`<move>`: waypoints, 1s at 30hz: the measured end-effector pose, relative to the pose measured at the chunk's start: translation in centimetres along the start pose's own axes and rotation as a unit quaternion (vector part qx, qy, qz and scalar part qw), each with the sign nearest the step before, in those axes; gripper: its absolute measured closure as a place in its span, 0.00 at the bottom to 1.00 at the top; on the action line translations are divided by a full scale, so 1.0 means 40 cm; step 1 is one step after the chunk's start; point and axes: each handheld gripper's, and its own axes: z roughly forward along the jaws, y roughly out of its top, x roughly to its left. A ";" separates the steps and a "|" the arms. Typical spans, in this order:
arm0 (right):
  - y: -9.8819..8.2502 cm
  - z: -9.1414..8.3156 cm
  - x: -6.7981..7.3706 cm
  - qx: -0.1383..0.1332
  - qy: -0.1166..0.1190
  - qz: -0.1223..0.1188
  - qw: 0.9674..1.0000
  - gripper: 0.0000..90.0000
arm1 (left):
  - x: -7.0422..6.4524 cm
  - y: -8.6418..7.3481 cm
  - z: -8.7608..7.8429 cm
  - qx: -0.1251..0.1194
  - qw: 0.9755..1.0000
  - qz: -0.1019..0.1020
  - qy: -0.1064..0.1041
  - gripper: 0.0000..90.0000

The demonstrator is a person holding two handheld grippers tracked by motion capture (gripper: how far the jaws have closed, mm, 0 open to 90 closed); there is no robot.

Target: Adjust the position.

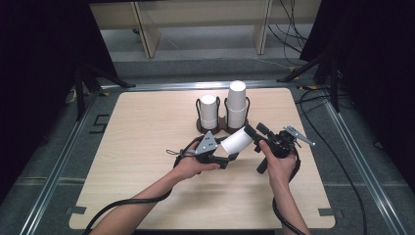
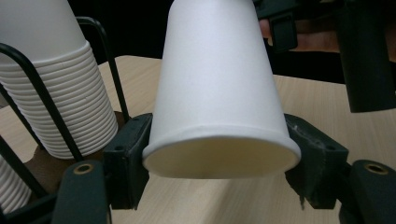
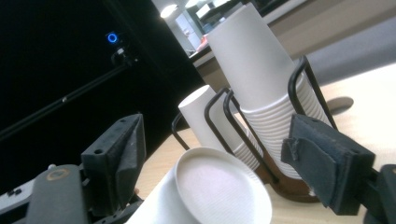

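The left tool (image 1: pixel 230 157) clamps the paper cup (image 1: pixel 237 140) at its rim, while the right tool (image 1: pixel 255 129) stands open around its base. The thin rim could buckle under the squeeze, and the cup might then slip to the table (image 1: pixel 147 171).

Both forearms are seen bare, and each black gripper, left gripper (image 1: pixel 230 155) and right gripper (image 1: pixel 253 130), is topped by a grey three-cornered plate, trailed by a black cable, and fitted with brass-ringed screw holes.
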 end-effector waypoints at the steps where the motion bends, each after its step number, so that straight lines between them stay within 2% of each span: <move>1: 0.000 0.000 0.000 0.000 0.000 0.000 1.000 0.22 | 0.002 0.000 -0.004 0.001 1.000 0.000 -0.001 0.33; 2: 0.002 -0.001 0.001 0.003 -0.003 -0.002 1.000 0.21 | 0.005 0.000 -0.011 0.004 1.000 0.001 -0.001 0.33; 4: 0.008 -0.013 -0.001 0.006 0.007 -0.036 0.999 0.22 | 0.015 -0.001 -0.029 0.011 1.000 0.007 -0.002 0.34; 5: 0.008 -0.013 -0.001 0.006 0.007 -0.036 0.999 0.22 | 0.015 -0.001 -0.029 0.011 1.000 0.007 -0.002 0.34; 6: 0.011 -0.024 -0.002 0.015 0.000 -0.058 0.998 0.22 | 0.025 -0.002 -0.042 0.015 1.000 0.011 -0.003 0.34; 7: 0.013 -0.028 -0.004 0.016 -0.001 -0.068 0.998 0.22 | 0.025 -0.002 -0.042 0.015 1.000 0.011 -0.003 0.34; 8: 0.013 -0.032 -0.006 0.019 0.007 -0.072 0.997 0.22 | 0.035 0.000 -0.057 0.022 1.000 0.016 -0.002 0.34; 9: 0.014 -0.036 -0.013 0.021 0.007 -0.094 0.995 0.22 | 0.040 0.000 -0.064 0.025 1.000 0.018 -0.003 0.34; 11: 0.013 -0.041 -0.012 0.029 0.011 -0.094 0.995 0.23 | 0.045 0.000 -0.070 0.025 0.999 0.019 -0.003 0.34; 12: 0.014 -0.045 -0.016 0.031 0.009 -0.109 0.994 0.23 | 0.049 0.001 -0.078 0.026 0.999 0.019 -0.003 0.34; 13: 0.013 -0.047 -0.020 0.029 0.019 -0.109 0.993 0.23 | 0.052 0.001 -0.085 0.029 0.999 0.020 -0.003 0.34; 15: 0.012 -0.053 -0.021 0.036 0.024 -0.107 0.993 0.23 | 0.059 0.003 -0.095 0.031 0.999 0.025 -0.005 0.34; 16: 0.014 -0.057 -0.027 0.042 0.018 -0.126 0.991 0.24 | 0.061 0.006 -0.102 0.035 0.999 0.027 -0.005 0.34; 17: 0.014 -0.062 -0.029 0.053 0.021 -0.127 0.990 0.24 | 0.065 0.009 -0.110 0.036 0.999 0.031 -0.007 0.34; 18: 0.014 -0.062 -0.029 0.053 0.021 -0.127 0.990 0.24 | 0.065 0.009 -0.110 0.036 0.999 0.031 -0.007 0.34; 19: 0.013 -0.063 -0.034 0.056 0.023 -0.136 0.989 0.25 | 0.066 0.010 -0.113 0.035 0.999 0.029 -0.010 0.34; 20: 0.010 -0.062 -0.040 0.058 0.034 -0.138 0.988 0.25 | 0.068 0.013 -0.119 0.040 0.999 0.034 -0.011 0.33; 21: 0.010 -0.062 -0.040 0.058 0.034 -0.138 0.988 0.25 | 0.070 0.014 -0.123 0.043 0.998 0.035 -0.014 0.33; 22: 0.008 -0.064 -0.044 0.066 0.036 -0.144 0.987 0.25 | 0.073 0.017 -0.131 0.048 0.998 0.040 -0.016 0.33; 23: 0.007 -0.067 -0.041 0.072 0.036 -0.137 0.987 0.25 | 0.075 0.018 -0.134 0.050 0.998 0.043 -0.017 0.33; 25: 0.007 -0.067 -0.048 0.071 0.040 -0.146 0.986 0.25 | 0.076 0.018 -0.136 0.049 0.998 0.046 -0.017 0.33; 26: 0.007 -0.067 -0.048 0.071 0.040 -0.146 0.986 0.25 | 0.077 0.018 -0.139 0.052 0.997 0.046 -0.018 0.33; 27: 0.008 -0.068 -0.050 0.072 0.033 -0.156 0.985 0.25 | 0.080 0.019 -0.143 0.056 0.997 0.049 -0.020 0.33; 29: 0.009 -0.071 -0.048 0.075 0.032 -0.155 0.985 0.26 | 0.081 0.019 -0.144 0.054 0.997 0.050 -0.023 0.33; 30: 0.013 -0.074 -0.050 0.074 0.022 -0.165 0.983 0.26 | 0.080 0.020 -0.146 0.053 0.997 0.048 -0.022 0.33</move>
